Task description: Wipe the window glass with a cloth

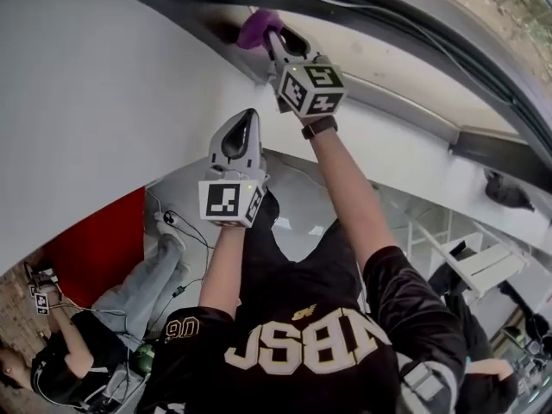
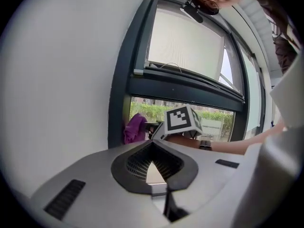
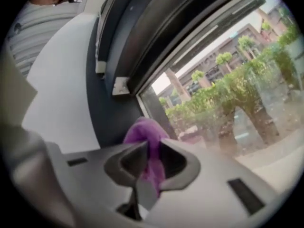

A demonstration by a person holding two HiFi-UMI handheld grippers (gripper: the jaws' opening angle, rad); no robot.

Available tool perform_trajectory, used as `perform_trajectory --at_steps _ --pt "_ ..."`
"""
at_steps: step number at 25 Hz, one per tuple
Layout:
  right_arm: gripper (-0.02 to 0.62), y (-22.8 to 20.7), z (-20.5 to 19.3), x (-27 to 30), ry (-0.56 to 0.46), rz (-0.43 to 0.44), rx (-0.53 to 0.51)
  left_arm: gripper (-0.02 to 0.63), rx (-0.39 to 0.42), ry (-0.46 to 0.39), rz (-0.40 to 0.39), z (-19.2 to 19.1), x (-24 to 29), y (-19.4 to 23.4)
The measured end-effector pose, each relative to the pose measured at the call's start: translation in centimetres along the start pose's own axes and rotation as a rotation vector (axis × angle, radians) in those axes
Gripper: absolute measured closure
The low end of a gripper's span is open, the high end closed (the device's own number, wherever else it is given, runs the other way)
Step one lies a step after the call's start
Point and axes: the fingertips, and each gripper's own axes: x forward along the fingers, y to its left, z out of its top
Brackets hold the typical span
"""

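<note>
A purple cloth [image 1: 255,27] is bunched in my right gripper [image 1: 269,36], which is shut on it and holds it up at the corner of the dark window frame [image 1: 198,24]. In the right gripper view the cloth [image 3: 145,129] sticks out between the jaws of the right gripper [image 3: 151,147], beside the window glass [image 3: 237,94], through which trees and buildings show. My left gripper [image 1: 250,116] points up at the white wall below the window, shut and holding nothing. In the left gripper view the tips of the left gripper [image 2: 153,144] meet, with the cloth [image 2: 135,127] and the glass [image 2: 213,122] beyond.
A white wall [image 1: 103,102] fills the left side. A pale roller blind [image 2: 185,42] hangs over the upper pane. A person [image 1: 129,300] sits on the floor at the lower left with cables nearby. White furniture [image 1: 466,266] stands at the right.
</note>
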Motion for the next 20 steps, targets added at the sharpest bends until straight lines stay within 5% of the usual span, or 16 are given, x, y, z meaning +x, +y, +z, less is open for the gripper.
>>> perform_trajectory --at_steps 4,8,20 --pt "0.517 -2.7 0.9 0.2 0.001 -0.067 0.019 0.589 -0.006 -0.010 0.000 0.0 -0.3 -0.8" --pt "0.517 -7.9 2.7 -5.8 -0.045 -0.134 0.053 0.589 -0.005 -0.004 -0.036 -1.0 1.1 -5.0" --pt "0.517 -35.7 9.2 -38.8 -0.214 -0.571 0.153 0.589 -0.017 0.008 -0.344 -6.2 8.0 -32.7"
